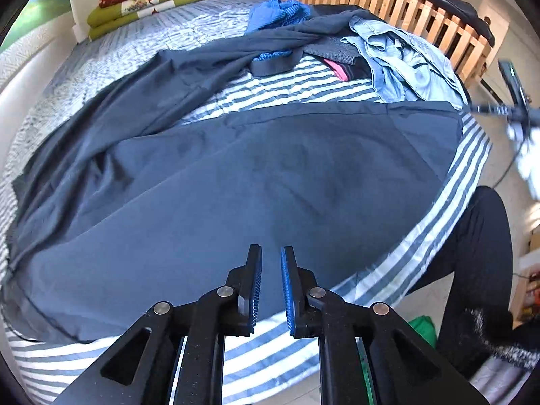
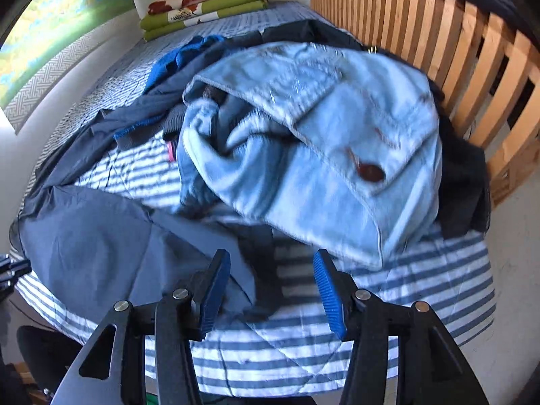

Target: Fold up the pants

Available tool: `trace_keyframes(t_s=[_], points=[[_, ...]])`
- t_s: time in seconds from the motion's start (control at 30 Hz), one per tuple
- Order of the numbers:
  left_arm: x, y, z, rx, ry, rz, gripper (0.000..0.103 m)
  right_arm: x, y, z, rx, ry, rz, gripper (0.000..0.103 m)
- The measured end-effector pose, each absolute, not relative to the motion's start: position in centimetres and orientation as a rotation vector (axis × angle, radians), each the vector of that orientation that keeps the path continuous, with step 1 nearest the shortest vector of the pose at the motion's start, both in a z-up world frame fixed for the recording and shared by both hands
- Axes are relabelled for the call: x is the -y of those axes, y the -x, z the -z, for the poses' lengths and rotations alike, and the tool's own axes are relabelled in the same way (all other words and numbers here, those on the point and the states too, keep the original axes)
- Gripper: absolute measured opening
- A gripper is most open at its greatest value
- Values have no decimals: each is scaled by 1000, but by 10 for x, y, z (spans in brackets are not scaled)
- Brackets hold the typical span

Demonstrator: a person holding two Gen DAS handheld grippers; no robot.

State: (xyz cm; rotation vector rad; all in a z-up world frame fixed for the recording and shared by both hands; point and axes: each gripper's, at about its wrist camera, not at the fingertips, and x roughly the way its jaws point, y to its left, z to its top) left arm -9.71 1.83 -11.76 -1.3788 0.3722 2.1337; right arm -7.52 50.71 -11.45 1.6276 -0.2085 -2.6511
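The dark navy pants (image 1: 236, 182) lay spread, smooth and matte, over the striped quilt (image 1: 449, 202) on the bed. My left gripper (image 1: 271, 283) hovered above their near edge, ribbed blue pads slightly parted, grasping nothing. My right gripper (image 2: 271, 290) stood wide apart, empty, beside the pants' corner. Beyond them slumped crumpled pale denim (image 2: 303, 155), blurred, against the wooden slats (image 2: 455, 50).

I'm seeing open striped bedspread (image 2: 297, 347) lying bare along the near edge, room enough for my right gripper (image 2: 271, 290), whose fingers are standing apart with nothing between. The light denim heap (image 2: 303, 155) is crowding in just ahead, and the slatted wooden rail (image 2: 472, 67) is blocking the far right side.
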Motion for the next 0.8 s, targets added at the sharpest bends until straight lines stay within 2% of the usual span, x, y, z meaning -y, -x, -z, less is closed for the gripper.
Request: trace_keyframes(t_s=[0.2, 0.23, 0.27, 0.3, 0.43, 0.5, 0.57, 0.6, 0.73, 0.8], points=[[-47, 107, 149, -449, 1422, -2098, 12, -503, 65, 148, 296, -1665, 2544, 47], [-49, 109, 154, -459, 1433, -2102, 12, -498, 66, 147, 289, -1655, 2514, 39], [-48, 111, 157, -461, 1441, -2109, 12, -490, 68, 141, 274, -1640, 2483, 13], [-48, 112, 159, -454, 1448, -2113, 12, -482, 73, 132, 262, -1624, 2459, 6], [-44, 118, 168, -393, 1483, -2141, 12, -463, 117, 95, 237, -1495, 2569, 4], [-44, 118, 170, -377, 1501, -2140, 12, -466, 147, 90, 243, -1495, 2644, 6], [-45, 113, 165, -397, 1477, -2148, 12, -478, 161, 91, 263, -1528, 2675, 22], [-45, 110, 163, -405, 1461, -2152, 12, -488, 158, 91, 328, -1512, 2681, 25], [-45, 103, 162, -400, 1440, -2147, 12, -524, 108, 102, 488, -1442, 2627, 44], [-47, 103, 167, -401, 1451, -2131, 12, -533, 76, 118, 505, -1454, 2591, 48]])
